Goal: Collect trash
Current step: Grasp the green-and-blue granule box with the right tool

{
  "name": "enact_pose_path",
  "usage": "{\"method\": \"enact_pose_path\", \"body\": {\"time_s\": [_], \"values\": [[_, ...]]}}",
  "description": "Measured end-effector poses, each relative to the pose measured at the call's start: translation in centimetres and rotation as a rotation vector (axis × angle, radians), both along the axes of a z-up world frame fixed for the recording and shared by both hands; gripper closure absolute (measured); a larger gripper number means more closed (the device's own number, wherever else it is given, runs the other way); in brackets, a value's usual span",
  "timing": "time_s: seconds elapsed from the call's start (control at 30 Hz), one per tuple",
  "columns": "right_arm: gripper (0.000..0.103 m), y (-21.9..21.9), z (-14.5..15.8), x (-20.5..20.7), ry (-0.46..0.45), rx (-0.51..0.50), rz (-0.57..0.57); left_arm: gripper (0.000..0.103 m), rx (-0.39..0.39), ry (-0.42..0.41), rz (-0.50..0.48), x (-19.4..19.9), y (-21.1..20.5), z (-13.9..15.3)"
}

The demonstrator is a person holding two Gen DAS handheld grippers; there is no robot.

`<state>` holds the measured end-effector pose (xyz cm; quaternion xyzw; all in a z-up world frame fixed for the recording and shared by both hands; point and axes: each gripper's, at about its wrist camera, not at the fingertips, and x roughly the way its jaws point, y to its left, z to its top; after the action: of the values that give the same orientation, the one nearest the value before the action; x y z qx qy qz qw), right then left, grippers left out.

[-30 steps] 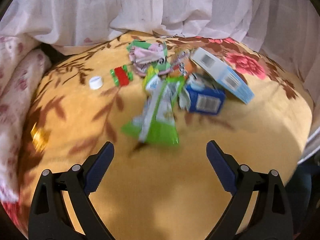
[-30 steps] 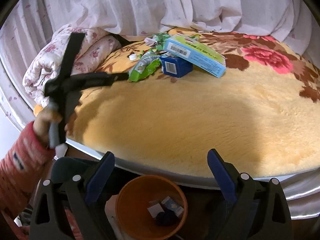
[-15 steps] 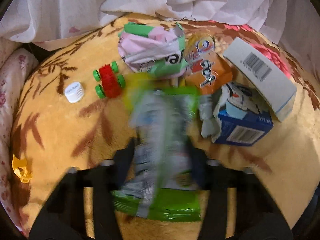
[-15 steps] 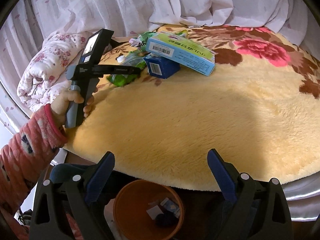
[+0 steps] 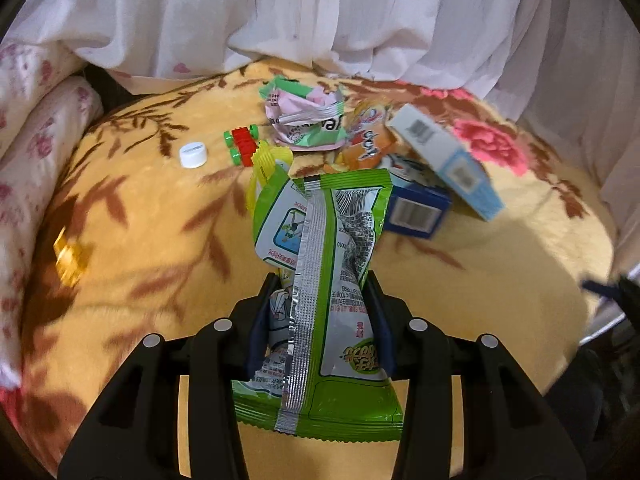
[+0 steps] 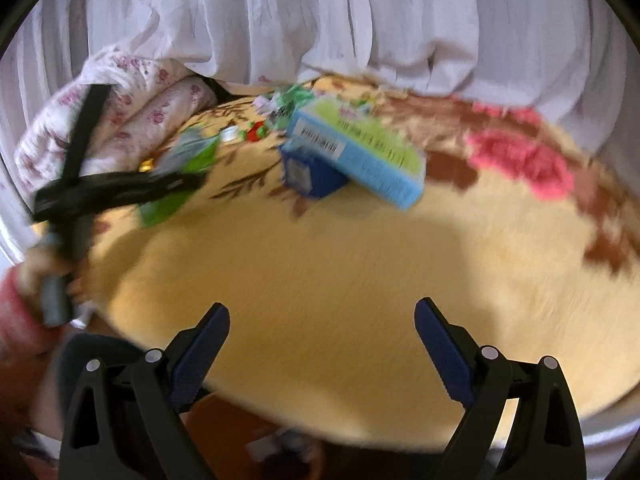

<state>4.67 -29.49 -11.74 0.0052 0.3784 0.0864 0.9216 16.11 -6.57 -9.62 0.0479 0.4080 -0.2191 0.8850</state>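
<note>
The left gripper (image 5: 320, 320) has its jaws partly closed, pinching the middle of a green snack wrapper (image 5: 324, 280) that stands up between them, apparently clear of the yellow blanket (image 5: 140, 240). The right gripper (image 6: 322, 344) hangs empty with jaws wide apart over the blanket's near edge. Farther back the other trash waits in a pile: a dark blue carton (image 5: 416, 210), a long light blue box (image 5: 448, 160) leaning on it, crumpled wrappers (image 5: 308, 120), a white cap (image 5: 193, 155) and a red-and-green toy (image 5: 242, 142). The foil looks slick and limp, so a quick swing could let it slide out.
</note>
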Motion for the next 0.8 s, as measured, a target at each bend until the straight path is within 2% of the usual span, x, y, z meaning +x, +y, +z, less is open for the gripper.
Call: {"method": "enact_pose_path", "body": {"time_s": [0.13,0.2,0.33,0.5,0.63,0.7,0.77,0.8], "values": [[0.011,0.8,0.4,3.7,-0.073,-0.221,-0.021,0.061,-0.052,0.013,-0.010,-2.6,0.9,0.4],[0.011,1.1,0.4,5.6,-0.081,-0.280,-0.020,0.061,-0.077,0.026,-0.019,-3.6,1.2,0.3],[0.011,1.6,0.1,10.0,-0.060,-0.366,-0.012,0.061,-0.121,0.054,-0.021,-4.6,1.8,0.0],[0.011,2.0,-1.2,14.0,-0.026,-0.442,-0.018,0.061,-0.132,0.073,-0.011,-4.8,2.5,-0.3],[0.024,2.9,-2.3,16.0,-0.024,-0.520,-0.008,0.061,-0.145,0.073,0.003,-5.0,3.3,-0.2],[0.033,3.1,-2.7,16.7,-0.025,-0.547,-0.011,0.061,-0.155,0.079,0.007,-5.0,3.6,-0.3],[0.048,3.0,-3.0,17.2,-0.018,-0.548,-0.009,0.061,-0.158,0.079,0.012,-5.0,3.8,-0.3],[0.049,2.9,-3.0,17.3,-0.017,-0.547,-0.015,0.061,-0.160,0.080,0.013,-5.1,3.9,-0.4]]}}
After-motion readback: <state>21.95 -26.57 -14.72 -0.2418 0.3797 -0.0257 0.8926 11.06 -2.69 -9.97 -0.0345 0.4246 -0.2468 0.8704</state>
